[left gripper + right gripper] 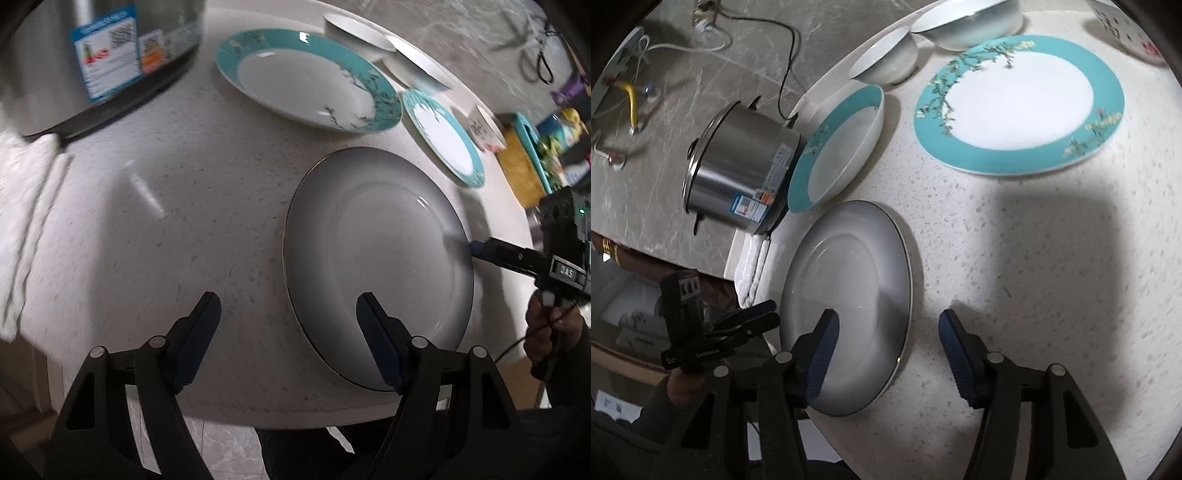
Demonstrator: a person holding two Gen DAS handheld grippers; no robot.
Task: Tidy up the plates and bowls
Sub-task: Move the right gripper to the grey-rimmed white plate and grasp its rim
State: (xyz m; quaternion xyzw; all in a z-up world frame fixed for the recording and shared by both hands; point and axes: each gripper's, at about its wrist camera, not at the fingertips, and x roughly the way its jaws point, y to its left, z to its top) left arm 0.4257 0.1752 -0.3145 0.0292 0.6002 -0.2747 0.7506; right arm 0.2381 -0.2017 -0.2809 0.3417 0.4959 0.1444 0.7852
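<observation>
A grey plate [376, 258] with a thin dark rim lies flat near the counter's front edge. My left gripper [286, 304] is open and straddles its near-left rim, one finger over the plate and the other over bare counter. My right gripper [886, 321] is open too, astride the opposite rim of the grey plate [849, 288]. Neither gripper's pads press on it. In the left wrist view the right gripper [476, 251] reaches the plate's right edge. In the right wrist view the left gripper [772, 314] sits at its left edge.
Behind the grey plate are a deep teal-rimmed plate [842, 144], a flat teal-rimmed plate [1019, 103], two white bowls [886, 55] [964, 26] and a small patterned bowl [1126, 33]. A steel pot [92, 55] and a white towel [26, 206] stand at the left.
</observation>
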